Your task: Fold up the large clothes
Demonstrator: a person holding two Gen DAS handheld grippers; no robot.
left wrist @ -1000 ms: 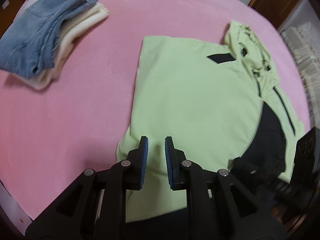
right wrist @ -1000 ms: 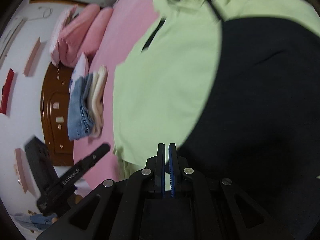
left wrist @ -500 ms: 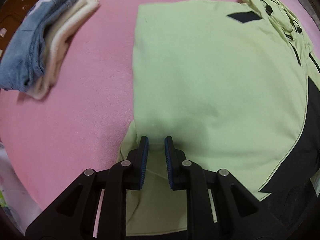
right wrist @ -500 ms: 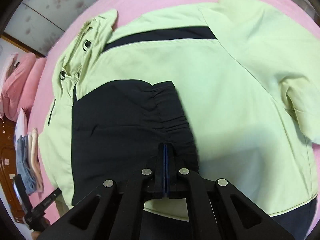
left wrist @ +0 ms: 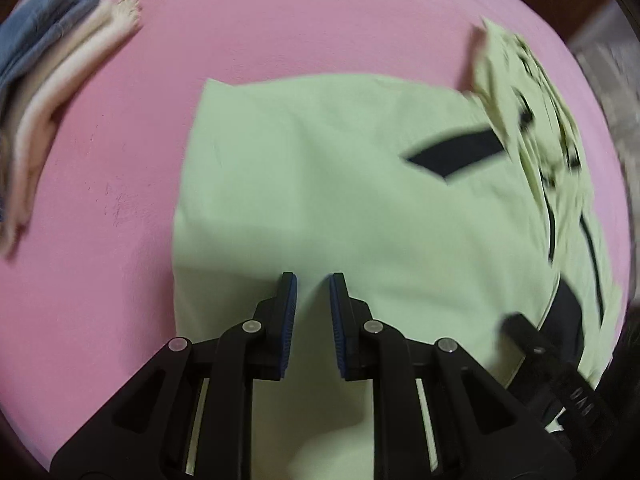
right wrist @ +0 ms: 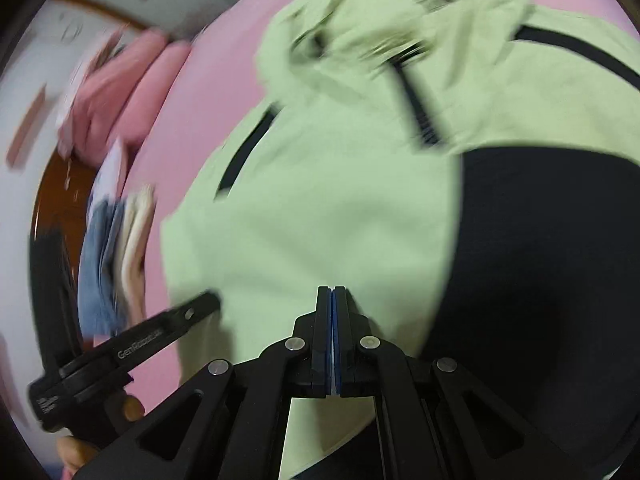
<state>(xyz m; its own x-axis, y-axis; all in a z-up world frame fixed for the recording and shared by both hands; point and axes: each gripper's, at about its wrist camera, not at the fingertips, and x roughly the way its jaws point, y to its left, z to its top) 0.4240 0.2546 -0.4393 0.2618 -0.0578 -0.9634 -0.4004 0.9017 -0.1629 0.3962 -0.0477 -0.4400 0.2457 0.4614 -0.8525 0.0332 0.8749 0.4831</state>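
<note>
Green jacket [left wrist: 340, 200] beneath left claw [left wrist: 312, 284], unheld

Left wrist view: mounted behind the left gripper [left wrist: 312, 280], looking steeply down along its fingers at the jacket [left wrist: 320, 200] on the pink bed [left wrist: 280, 32], close above the cloth. Right wrist view: mounted behind the right gripper [right wrist: 332, 292], also angled down, close over the jacket [right wrist: 320, 200], blurred. Shared by both: jacket, hood [left wrist: 532, 120] [right wrist: 380, 32], bed [right wrist: 208, 92], stack of folded clothes [left wrist: 44, 80] [right wrist: 116, 248]. Left gripper [right wrist: 200, 306] visible at lower left of right view.
</note>
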